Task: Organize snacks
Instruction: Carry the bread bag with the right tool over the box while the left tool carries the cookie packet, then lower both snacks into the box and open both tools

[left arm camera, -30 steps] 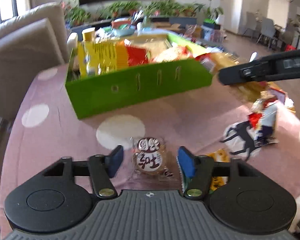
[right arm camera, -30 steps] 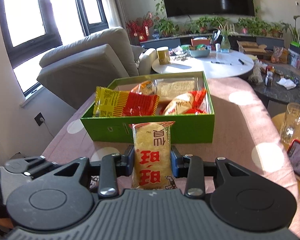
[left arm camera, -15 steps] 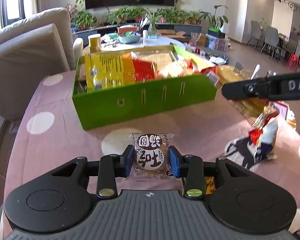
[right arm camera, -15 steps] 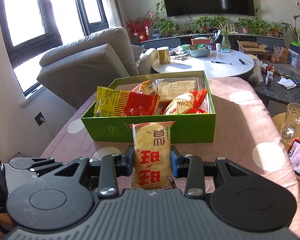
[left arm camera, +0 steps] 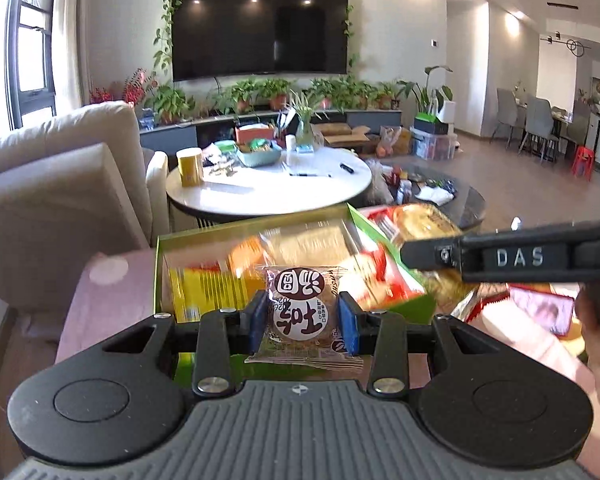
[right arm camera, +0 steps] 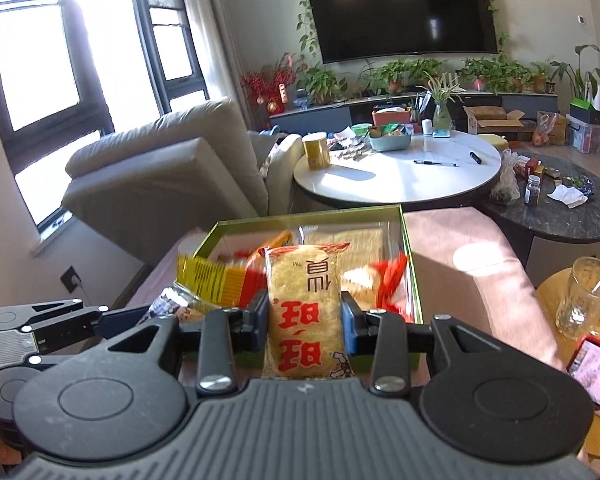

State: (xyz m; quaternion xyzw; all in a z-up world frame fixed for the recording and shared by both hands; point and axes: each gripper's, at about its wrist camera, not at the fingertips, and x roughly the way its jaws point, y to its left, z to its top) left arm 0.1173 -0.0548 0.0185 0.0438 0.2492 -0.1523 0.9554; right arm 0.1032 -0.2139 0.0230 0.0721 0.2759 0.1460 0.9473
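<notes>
The round brown biscuit in its clear wrapper (left arm camera: 303,312) is pinched between the blue pads of the left gripper (left arm camera: 303,320), held in the air above the near wall of the green cardboard box (left arm camera: 420,302). The long yellow rice-cracker packet with red characters (right arm camera: 305,320) is clamped the same way in the right gripper (right arm camera: 305,326), also at the box's near edge. Both tongs are narrow, each closed on its snack.

This looks like the carrying step, with both snacks nearly at the box. The next move calls for easing each one forward over a free patch inside, past the yellow-and-red bag (right arm camera: 216,284) by the left wall, and then letting go.

The box sits at the far end of a pink spotted tablecloth (right arm camera: 480,276). Beyond are a grey sofa (right arm camera: 160,168), a round white table (right arm camera: 400,176) and a wall-mounted television (right arm camera: 404,8).
</notes>
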